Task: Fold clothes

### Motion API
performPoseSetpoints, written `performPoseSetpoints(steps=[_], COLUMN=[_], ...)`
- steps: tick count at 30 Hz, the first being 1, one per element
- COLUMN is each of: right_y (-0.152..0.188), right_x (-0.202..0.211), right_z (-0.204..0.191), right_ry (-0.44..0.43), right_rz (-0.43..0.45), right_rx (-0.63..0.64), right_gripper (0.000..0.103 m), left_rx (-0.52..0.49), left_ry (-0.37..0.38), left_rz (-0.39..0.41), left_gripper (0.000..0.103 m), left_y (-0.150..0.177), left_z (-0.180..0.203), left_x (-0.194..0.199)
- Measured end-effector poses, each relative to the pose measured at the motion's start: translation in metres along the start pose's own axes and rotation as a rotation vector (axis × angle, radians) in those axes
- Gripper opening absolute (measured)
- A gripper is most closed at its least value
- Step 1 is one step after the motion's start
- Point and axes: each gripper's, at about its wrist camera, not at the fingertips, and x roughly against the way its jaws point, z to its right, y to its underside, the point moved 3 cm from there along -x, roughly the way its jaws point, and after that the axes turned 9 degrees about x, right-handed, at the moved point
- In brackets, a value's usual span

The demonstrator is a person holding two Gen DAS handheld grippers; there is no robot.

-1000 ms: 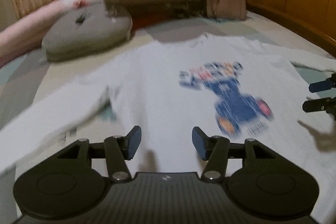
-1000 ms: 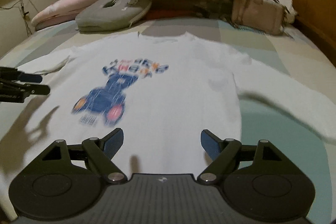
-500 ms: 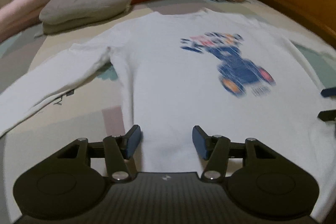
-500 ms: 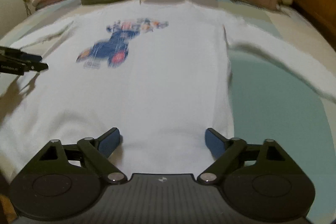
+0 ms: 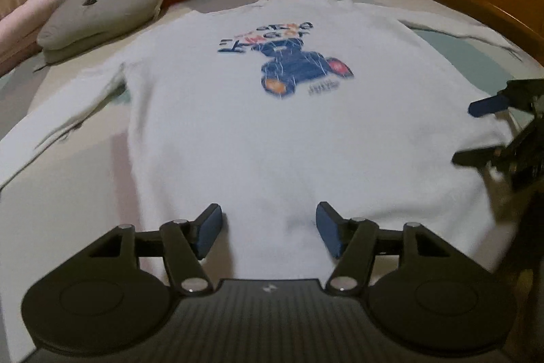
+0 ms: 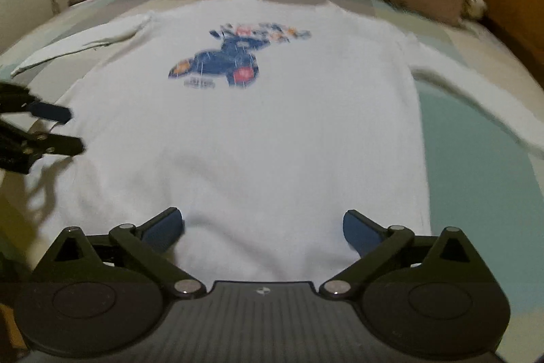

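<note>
A: Left to right, quick. What lay on the bed [image 5: 61,227]?

B: White long-sleeved shirt [image 5: 272,131], flat, print side up, collar toward the pillows [image 5: 102,12], hem nearest the cameras. Its sleeve on the left of the left view [image 5: 68,111] ran out and down toward the bed edge; the other sleeve [image 6: 476,97] was spread to the right in the right view. No fold visible anywhere.

A: Claws?

B: Left claw [image 5: 268,228] was wide, jaws standing apart, nothing held, low over the hem near the shirt's left side. Right claw [image 6: 263,227] was even wider, also empty, over the hem near the right side seam. Each showed at the edge of the other's view.

A: Stage?

B: Can't pin it. Flat and spread fits a shirt laid out for folding; that's all the frames settle.

A: If a hem pinch was the step, how to do it well?

B: My read: take both layers of cloth at the hem, the two claws level with each other, so the edge lifts straight. Thin soft fabric, so go low enough to catch it, not the bedsheet under it. Blur made exact contact impossible to tell.
</note>
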Motion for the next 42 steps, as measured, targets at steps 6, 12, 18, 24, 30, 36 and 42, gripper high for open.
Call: performPoseSetpoints(steps=[6,12,18,24,30,36,42], right_y=[0.013,0.004,-0.009,0.000,-0.005,-0.052,-0.087], right_x=[0.032,0.049,0.028,0.021,0.019,0.008,-0.033], right_z=[-0.012,-0.043,-0.058,-0.052,-0.042,-0.039,-0.045], right_ry=[-0.010,-0.069,-0.162,-0.176,-0.158,-0.239,-0.324], right_rz=[0.006,0.108,0.111,0.118,0.136,0.199,0.231], right_rx=[0.008,0.097,0.077,-0.012,-0.066,-0.026,-0.012], right_gripper=[0.100,0.100,0.100,0.101,0.101,0.103,0.103], left_rx=[-0.032,-0.031,0.062,0.158,0.267,0.285,0.419], left_ry=[-0.024,0.033,0.037,0.047,0.024,0.056,0.128], left_rz=[0.020,-0.012,-0.040,0.051,0.021,0.120,0.120], left_gripper=[0.062,0.063,0.064,0.065,0.064,0.069,0.068], left_y=[0.006,0.018,0.030,0.002,-0.010,-0.070,-0.142], left_z=[0.000,0.021,0.011,-0.023,-0.050,-0.070,-0.102], left_x=[0.032,0.023,0.037,0.033,0.014,0.015,-0.056])
